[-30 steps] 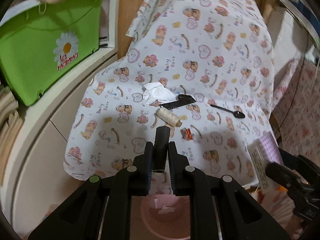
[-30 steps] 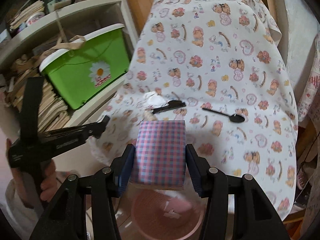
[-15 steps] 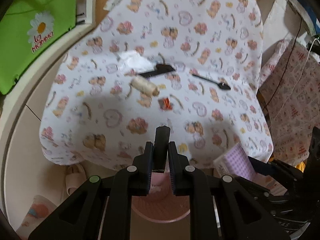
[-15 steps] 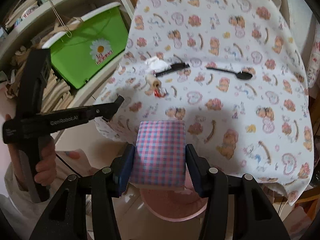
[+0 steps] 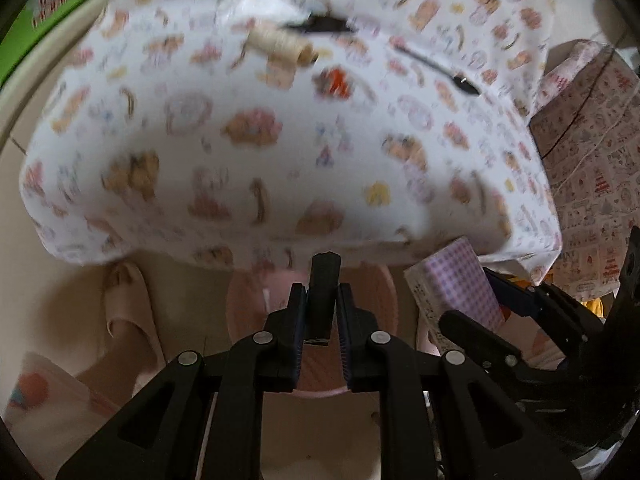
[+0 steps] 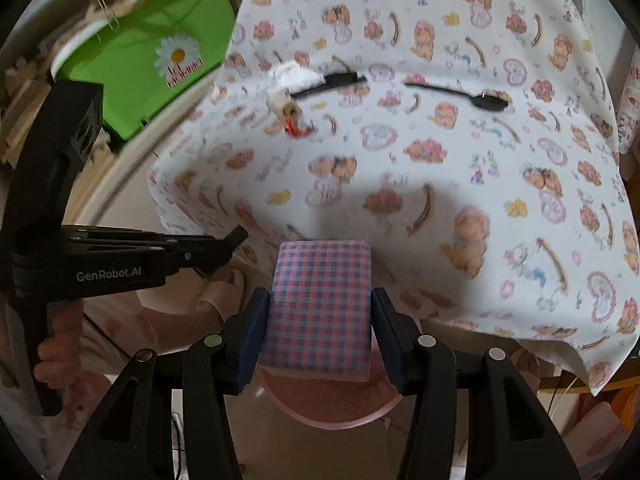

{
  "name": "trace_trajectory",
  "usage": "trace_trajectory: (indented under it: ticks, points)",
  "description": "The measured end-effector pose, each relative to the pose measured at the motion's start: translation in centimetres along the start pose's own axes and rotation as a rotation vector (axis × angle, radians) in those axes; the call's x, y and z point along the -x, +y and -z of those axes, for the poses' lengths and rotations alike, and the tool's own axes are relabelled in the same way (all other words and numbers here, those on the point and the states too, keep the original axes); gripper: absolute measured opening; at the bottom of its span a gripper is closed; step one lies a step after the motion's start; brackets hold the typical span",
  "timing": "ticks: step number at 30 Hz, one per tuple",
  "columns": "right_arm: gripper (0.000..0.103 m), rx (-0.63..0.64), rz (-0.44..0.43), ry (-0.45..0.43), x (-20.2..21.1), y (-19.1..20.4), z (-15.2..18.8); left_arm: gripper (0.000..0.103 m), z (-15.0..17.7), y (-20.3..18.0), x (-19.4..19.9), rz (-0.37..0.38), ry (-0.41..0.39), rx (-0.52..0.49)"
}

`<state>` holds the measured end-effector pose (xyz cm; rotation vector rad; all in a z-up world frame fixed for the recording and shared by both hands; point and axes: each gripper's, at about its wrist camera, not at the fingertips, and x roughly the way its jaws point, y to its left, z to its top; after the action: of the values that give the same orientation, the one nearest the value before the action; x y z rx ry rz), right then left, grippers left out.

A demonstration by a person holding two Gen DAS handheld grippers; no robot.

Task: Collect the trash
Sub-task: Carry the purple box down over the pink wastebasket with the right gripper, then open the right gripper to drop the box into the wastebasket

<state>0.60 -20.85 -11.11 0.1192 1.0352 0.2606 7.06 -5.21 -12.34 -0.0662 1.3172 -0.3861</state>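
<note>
Now the right gripper [image 6: 320, 316] is squeezing a light pink-and-blue checked packet [image 6: 322, 308] by its sides, and the left gripper [image 5: 322, 312] is pinching a small stiff black piece [image 5: 323, 296], both hanging over the round pink plastic bin [image 6: 340, 412] below the table's near edge

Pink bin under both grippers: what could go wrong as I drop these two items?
The checked packet held by the right gripper is wide beside the pink bin, and only part of the rim shows, so it might catch. The left gripper pinches a thin black piece that may miss.
</note>
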Motion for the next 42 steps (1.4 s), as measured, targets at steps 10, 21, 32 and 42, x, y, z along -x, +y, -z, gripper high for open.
trace_trajectory:
  ticks: [10,21,32,42]
  points:
    - [0.054,-0.039,0.023,0.149,-5.7,-0.7,2.3,0.015,0.9,1.5,-4.7,-0.073,0.093,0.034]
    - [0.054,-0.057,0.076,0.349,-13.1,-2.5,5.8,0.017,1.2,2.9,-9.3,-0.154,0.138,0.023]
    - [0.055,-0.198,0.090,0.429,-17.4,-5.2,7.7,0.064,1.9,3.5,-10.0,-0.219,0.146,0.003]
    - [0.063,-0.122,0.145,0.340,-15.2,-2.8,6.5,0.076,0.6,2.1,-3.4,-0.279,-0.083,-0.043]
